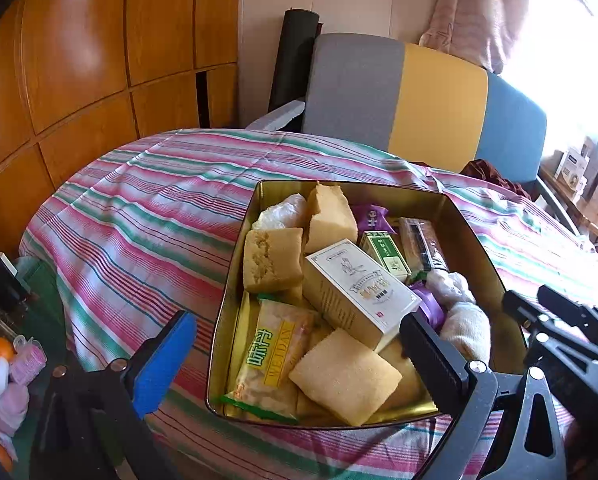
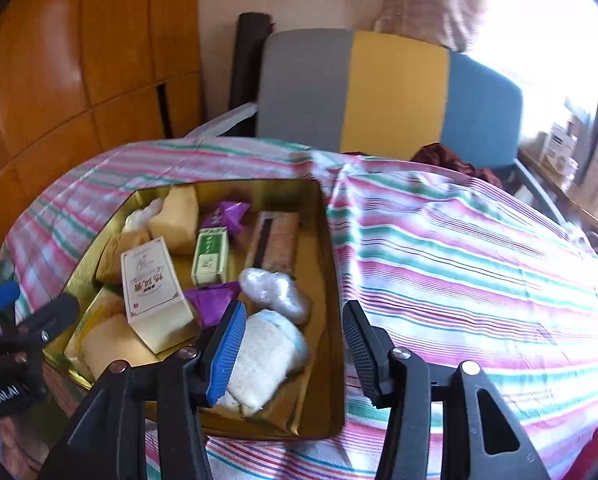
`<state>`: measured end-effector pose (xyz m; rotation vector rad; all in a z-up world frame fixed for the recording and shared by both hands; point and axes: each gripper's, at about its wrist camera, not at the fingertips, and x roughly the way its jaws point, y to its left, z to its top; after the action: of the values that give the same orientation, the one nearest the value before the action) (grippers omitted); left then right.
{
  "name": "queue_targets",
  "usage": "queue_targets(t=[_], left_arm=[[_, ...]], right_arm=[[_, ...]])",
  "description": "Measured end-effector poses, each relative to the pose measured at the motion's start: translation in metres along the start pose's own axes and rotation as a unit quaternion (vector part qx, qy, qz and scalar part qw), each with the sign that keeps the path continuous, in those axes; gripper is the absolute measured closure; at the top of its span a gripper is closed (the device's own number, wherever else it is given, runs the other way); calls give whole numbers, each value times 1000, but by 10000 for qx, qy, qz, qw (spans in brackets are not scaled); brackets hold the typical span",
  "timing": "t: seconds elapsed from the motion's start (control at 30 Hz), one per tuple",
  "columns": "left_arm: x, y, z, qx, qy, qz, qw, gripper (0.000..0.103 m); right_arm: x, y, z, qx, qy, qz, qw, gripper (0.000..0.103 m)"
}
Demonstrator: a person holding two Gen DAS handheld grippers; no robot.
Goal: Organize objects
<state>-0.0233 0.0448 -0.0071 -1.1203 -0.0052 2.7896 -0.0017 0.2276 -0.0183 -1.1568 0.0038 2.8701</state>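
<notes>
A gold tin (image 1: 235, 280) sits on the striped cloth, packed with sponge cakes (image 1: 273, 258), a cream box (image 1: 359, 292), a green box (image 1: 385, 254), a yellow snack packet (image 1: 275, 356) and a white knitted bundle (image 1: 467, 328). My left gripper (image 1: 299, 360) stands wide open, straddling the tin's near left corner and pressing on nothing. My right gripper (image 2: 295, 352) hangs over the tin's near right corner (image 2: 331, 240). It is partly open, its blue pad (image 2: 227, 352) close beside the white bundle (image 2: 259, 356), with nothing clamped. Each gripper also shows in the other's view: right gripper (image 1: 539, 308), left gripper (image 2: 27, 304).
The striped cloth (image 1: 139, 208) spreads widely left of and behind the tin, and also to its right (image 2: 459, 280). A grey, yellow and blue chair (image 1: 439, 104) stands behind it. Wooden cabinets (image 1: 79, 60) line the left. Small items (image 1: 3, 376) lie low at the left.
</notes>
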Motion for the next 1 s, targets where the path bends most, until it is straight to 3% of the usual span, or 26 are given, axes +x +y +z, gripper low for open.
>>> queue_targets(t=[0.37, 0.7, 1.0], left_arm=[[-19, 6, -3, -61, -378, 220, 9990, 0], [-16, 18, -10, -422, -247, 185, 9986, 0], [-11, 8, -9, -349, -161, 213, 9990, 0]], right_arm=[[-12, -4, -5, 187, 32, -409, 9990, 52], [-7, 12, -11, 21, 43, -395, 9992, 52], [-7, 6, -10, 152, -44, -359, 9992, 52]])
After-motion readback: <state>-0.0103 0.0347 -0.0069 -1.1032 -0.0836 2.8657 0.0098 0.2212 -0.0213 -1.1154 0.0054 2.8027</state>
